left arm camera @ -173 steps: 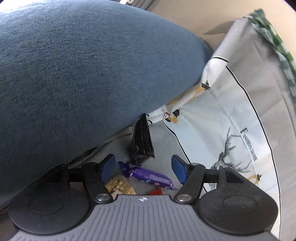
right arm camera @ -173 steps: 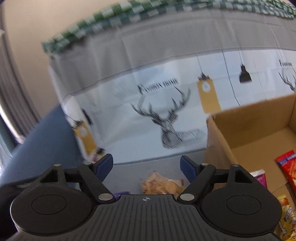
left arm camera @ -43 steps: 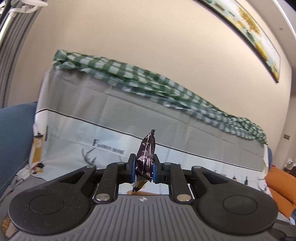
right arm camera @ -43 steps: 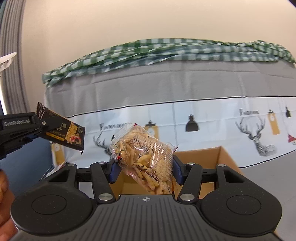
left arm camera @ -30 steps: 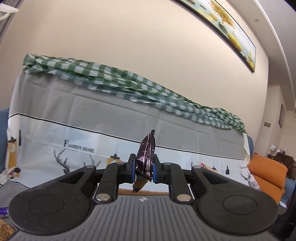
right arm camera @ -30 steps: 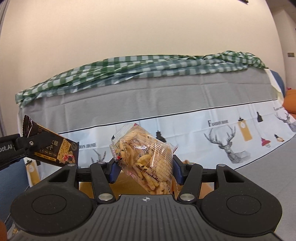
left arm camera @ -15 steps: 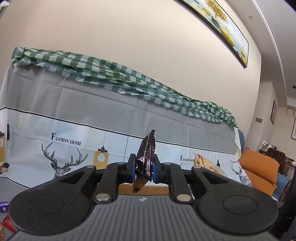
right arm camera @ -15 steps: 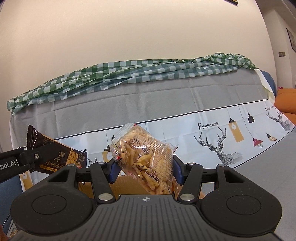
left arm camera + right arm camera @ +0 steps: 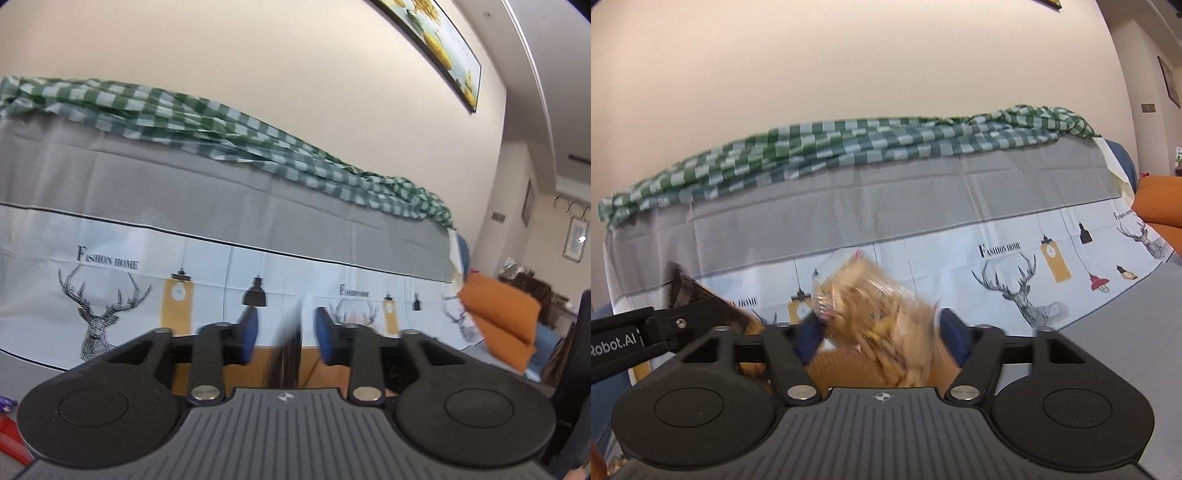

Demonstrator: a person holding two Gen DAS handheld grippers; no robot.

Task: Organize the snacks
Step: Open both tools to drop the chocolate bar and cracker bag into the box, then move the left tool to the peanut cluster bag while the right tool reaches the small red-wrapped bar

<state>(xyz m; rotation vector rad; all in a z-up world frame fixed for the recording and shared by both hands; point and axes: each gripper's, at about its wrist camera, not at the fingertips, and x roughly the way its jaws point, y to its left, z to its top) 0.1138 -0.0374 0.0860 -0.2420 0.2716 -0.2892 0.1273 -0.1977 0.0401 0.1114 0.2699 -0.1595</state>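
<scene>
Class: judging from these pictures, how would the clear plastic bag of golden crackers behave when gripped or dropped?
The clear plastic bag of golden crackers probably crumples easily: its film looks thin and wrinkled. The loose pieces inside look brittle, so a hard squeeze might break them. It seems light, mostly air between pieces.

Black ribbed tool [image 9: 283, 339] body, blue pads [image 9: 249, 334], silver pivot screws [image 9: 204, 392].

A: Left gripper [image 9: 282, 339]?
B: Nearly level, tipped slightly down; its blue pads [image 9: 248, 332] stand apart, jaws having just been opening.

A: Right gripper [image 9: 879, 334]?
B: Likewise tipped slightly down; jaws wide, also having just been opening, pads clear of the blurred packet between them.
</scene>
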